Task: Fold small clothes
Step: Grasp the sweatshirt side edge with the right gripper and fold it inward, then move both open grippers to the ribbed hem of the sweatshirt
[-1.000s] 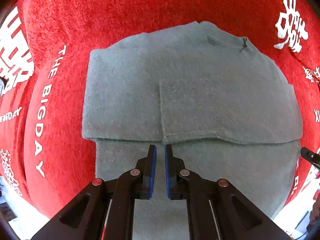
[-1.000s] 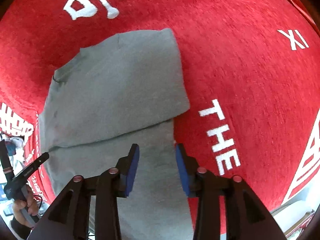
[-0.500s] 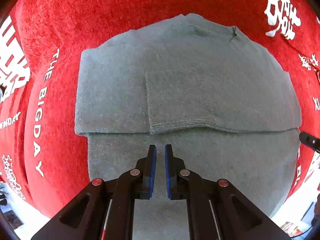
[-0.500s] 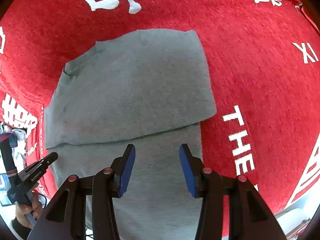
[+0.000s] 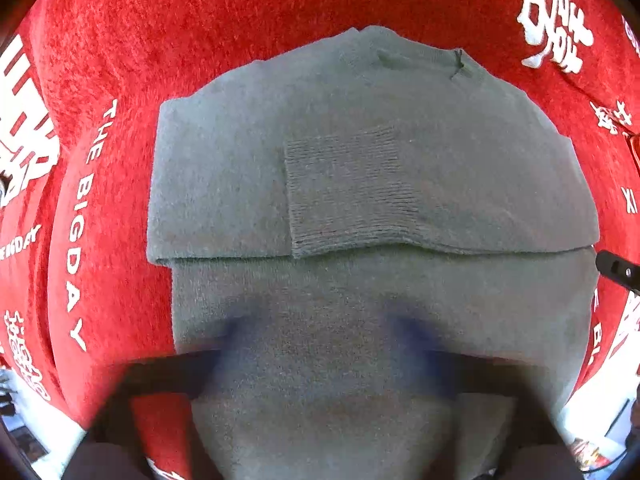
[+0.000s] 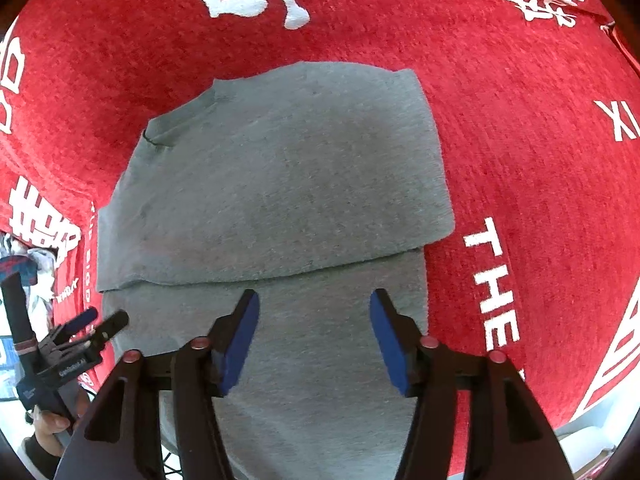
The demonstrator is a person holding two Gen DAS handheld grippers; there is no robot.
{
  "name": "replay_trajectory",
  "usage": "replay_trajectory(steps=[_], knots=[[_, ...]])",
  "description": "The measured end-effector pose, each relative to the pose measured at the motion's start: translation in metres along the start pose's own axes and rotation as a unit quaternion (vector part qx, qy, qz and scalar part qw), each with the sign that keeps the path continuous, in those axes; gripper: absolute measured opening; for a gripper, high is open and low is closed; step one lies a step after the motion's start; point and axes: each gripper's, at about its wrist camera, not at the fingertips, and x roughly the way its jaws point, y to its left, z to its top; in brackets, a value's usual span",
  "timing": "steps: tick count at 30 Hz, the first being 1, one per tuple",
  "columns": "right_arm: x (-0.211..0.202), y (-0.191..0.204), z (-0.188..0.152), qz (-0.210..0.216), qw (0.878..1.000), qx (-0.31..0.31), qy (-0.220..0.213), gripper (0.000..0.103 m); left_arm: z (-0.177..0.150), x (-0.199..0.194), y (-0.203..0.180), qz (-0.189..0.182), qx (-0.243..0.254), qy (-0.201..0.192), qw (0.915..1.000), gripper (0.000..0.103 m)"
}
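Grey sweater (image 6: 276, 184) w/ sleeves folded in is lying flat on red cloth (image 6: 520, 140). Right gripper (image 6: 314, 336) is hovering over hem, jaws spread. Left gripper (image 5: 320, 344) is blurring, jaws apart.

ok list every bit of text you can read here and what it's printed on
"THE BIGDAY" in white on the red cloth, left wrist view.
"THE" on the same cloth, right wrist view.
"XI" near its right edge, both views.
Large white Chinese characters on the cloth: not legible to me.
White label on the left gripper: too small.
Grey sweater: no text.
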Motion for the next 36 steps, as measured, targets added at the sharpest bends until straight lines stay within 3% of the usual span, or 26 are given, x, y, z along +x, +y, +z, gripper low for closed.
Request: replay_trajectory(steps=[8, 11, 16, 21, 29, 36], knots=[[-0.001, 0.004, -0.004, 0.007, 1.000, -0.001, -0.001, 0.063, 0.002, -0.008, -0.007, 0.014, 0.002, -0.018, 0.9997, 0.102], [-0.004, 0.006, -0.005, 0.015, 1.000, -0.004, -0.006, 0.079, 0.007, -0.009, -0.005, 0.033, -0.013, -0.015, 0.9993, 0.102], [-0.009, 0.007, -0.008, 0.029, 0.999, -0.007, -0.012, 0.086, 0.013, -0.001, -0.005, 0.043, -0.020, 0.001, 0.9989, 0.102], [-0.018, 0.008, -0.012, 0.050, 0.998, -0.026, -0.023, 0.088, 0.009, -0.005, -0.008, 0.035, -0.013, 0.001, 0.9993, 0.102], [-0.010, -0.017, -0.008, 0.090, 0.996, 0.015, 0.014, 0.088, 0.006, -0.010, -0.019, 0.030, -0.013, -0.007, 0.9995, 0.102], [-0.008, -0.028, 0.000, 0.097, 0.995, -0.008, 0.034, 0.088, 0.006, -0.010, -0.033, 0.037, -0.015, -0.005, 0.9992, 0.102]])
